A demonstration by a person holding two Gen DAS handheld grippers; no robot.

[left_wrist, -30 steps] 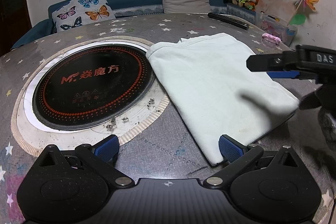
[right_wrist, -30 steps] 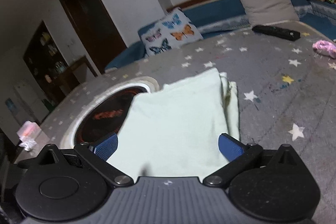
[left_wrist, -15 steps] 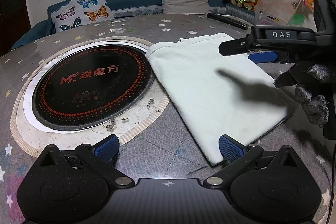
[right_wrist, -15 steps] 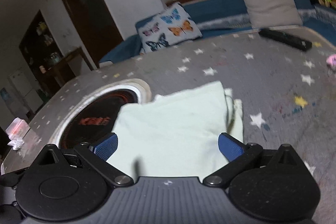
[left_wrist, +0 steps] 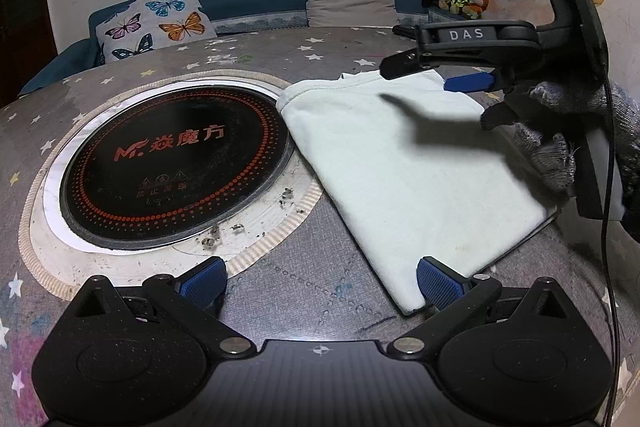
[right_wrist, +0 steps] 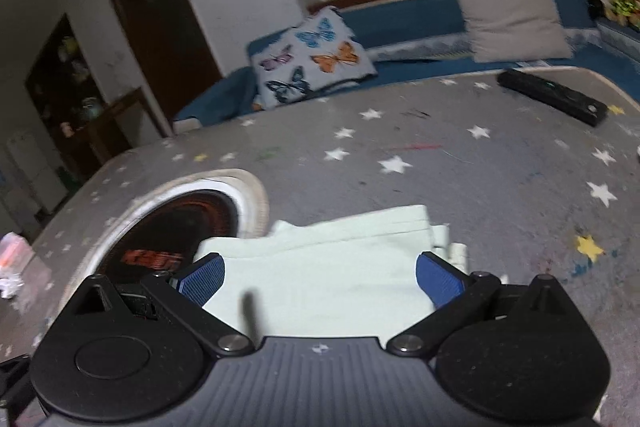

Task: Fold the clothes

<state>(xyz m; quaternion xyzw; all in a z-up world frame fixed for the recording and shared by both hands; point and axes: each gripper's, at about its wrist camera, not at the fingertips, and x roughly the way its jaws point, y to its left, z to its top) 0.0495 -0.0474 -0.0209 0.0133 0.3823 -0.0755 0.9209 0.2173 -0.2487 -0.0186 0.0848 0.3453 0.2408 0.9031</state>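
- Ahead of the left claw [left_wrist: 320,281], whose blue pads stand wide apart and hold nothing, a folded pale green garment [left_wrist: 400,163] lies flat on the star-patterned table [left_wrist: 280,295]; its near corner sits just beside the claw's right pad.
- Left of that claw's line, a round black cooktop [left_wrist: 172,163] with red lettering is set into the table, and the garment's far left edge touches its rim.
- Off to the right, the right claw [left_wrist: 432,75] hangs above the garment's far end, held by a gloved hand [left_wrist: 560,131], and casts a dark shadow on the cloth.
- From its own camera the right claw [right_wrist: 320,277] is spread open and empty, with the garment [right_wrist: 320,275] directly below and between its pads.
- Far beyond it, a black remote [right_wrist: 552,99] rests on the table.
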